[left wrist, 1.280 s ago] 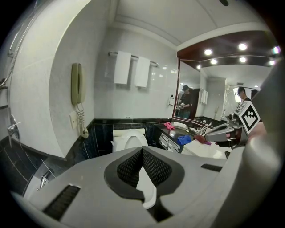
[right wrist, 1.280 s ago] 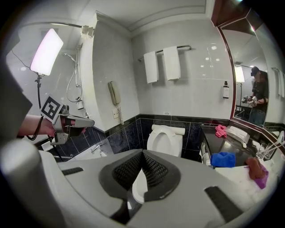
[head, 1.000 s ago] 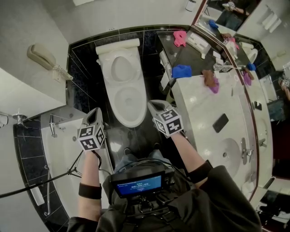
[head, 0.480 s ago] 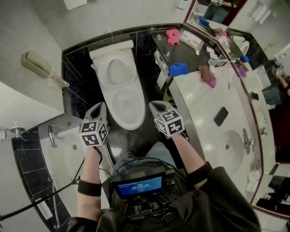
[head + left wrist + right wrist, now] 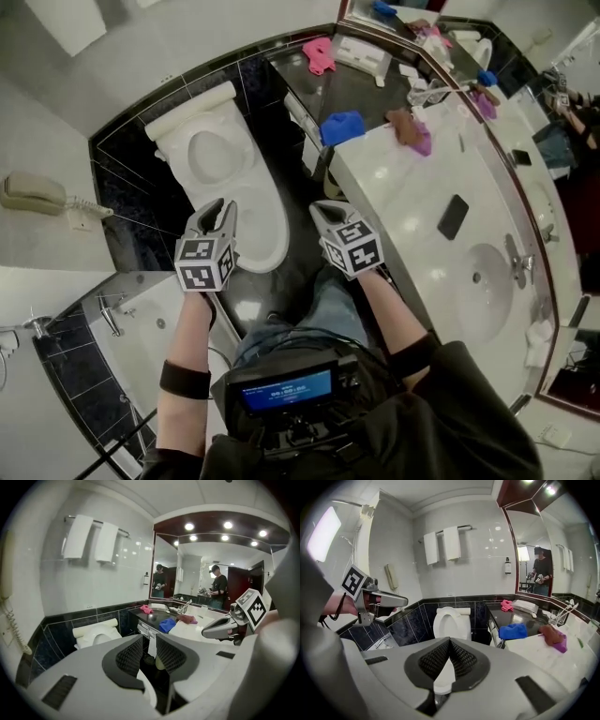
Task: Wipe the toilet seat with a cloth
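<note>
The white toilet (image 5: 246,208) stands against the dark tiled wall with its seat (image 5: 451,620) showing. Three cloths lie to its right: a blue one (image 5: 342,127) at the counter's corner, a pink one (image 5: 319,53) on the dark shelf, and a brown and purple one (image 5: 410,133) on the white counter. My left gripper (image 5: 218,212) hovers at the bowl's front left rim; its jaws have just been opening and stand apart with nothing between them (image 5: 149,645). My right gripper (image 5: 325,210) is shut and empty (image 5: 449,642), between the toilet and the counter.
The white marble counter (image 5: 412,234) with a sink (image 5: 487,281) and a dark phone (image 5: 452,217) runs along the right. A wall telephone (image 5: 37,195) hangs at left, and a bathtub edge (image 5: 122,323) lies at lower left. Two towels (image 5: 443,544) hang above the toilet.
The left gripper has moved in over the toilet's front rim and its jaws have parted. The right gripper has shifted slightly and stays shut. The head view has swung right.
</note>
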Motion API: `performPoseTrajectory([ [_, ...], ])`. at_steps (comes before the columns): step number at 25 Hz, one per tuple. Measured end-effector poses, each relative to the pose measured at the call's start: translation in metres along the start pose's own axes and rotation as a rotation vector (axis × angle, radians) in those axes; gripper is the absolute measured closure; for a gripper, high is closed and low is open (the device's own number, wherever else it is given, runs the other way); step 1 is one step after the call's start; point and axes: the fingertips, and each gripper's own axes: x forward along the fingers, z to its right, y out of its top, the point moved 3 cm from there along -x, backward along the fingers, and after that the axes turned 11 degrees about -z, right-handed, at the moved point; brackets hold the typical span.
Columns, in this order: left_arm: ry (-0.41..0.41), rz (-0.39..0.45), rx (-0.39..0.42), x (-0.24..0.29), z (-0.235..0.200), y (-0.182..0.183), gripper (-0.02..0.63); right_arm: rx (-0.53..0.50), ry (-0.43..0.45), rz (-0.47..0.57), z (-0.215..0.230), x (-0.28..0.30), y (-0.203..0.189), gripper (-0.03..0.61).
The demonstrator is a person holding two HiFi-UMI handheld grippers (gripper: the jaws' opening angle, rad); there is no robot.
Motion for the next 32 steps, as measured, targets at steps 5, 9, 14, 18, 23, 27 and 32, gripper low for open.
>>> performPoseTrajectory([
  [5,-0.072,-0.076,0.073,0.076,0.037,0.03,0.446,0.054,-0.014,-0.017,0.065,0.014,-0.002,0.554],
  [9,-0.131,-0.132,0.137,0.138,0.073,0.062,0.397,0.087,-0.027,-0.04,0.116,0.024,-0.004,0.554],
  [14,-0.171,-0.183,0.26,0.219,0.11,0.089,0.387,0.12,-0.061,-0.06,0.178,0.037,-0.013,0.554],
  [18,-0.221,-0.244,0.339,0.275,0.14,0.107,0.364,0.155,-0.082,-0.071,0.22,0.042,-0.019,0.554],
  [23,-0.289,-0.316,0.392,0.331,0.172,0.121,0.359,0.203,-0.097,-0.066,0.264,0.052,-0.028,0.554],
  [27,-0.316,-0.369,0.448,0.372,0.186,0.125,0.359,0.233,-0.097,-0.063,0.285,0.057,-0.033,0.554],
  [32,-0.301,-0.424,0.5,0.416,0.193,0.124,0.359,0.262,-0.088,-0.062,0.305,0.063,-0.038,0.554],
])
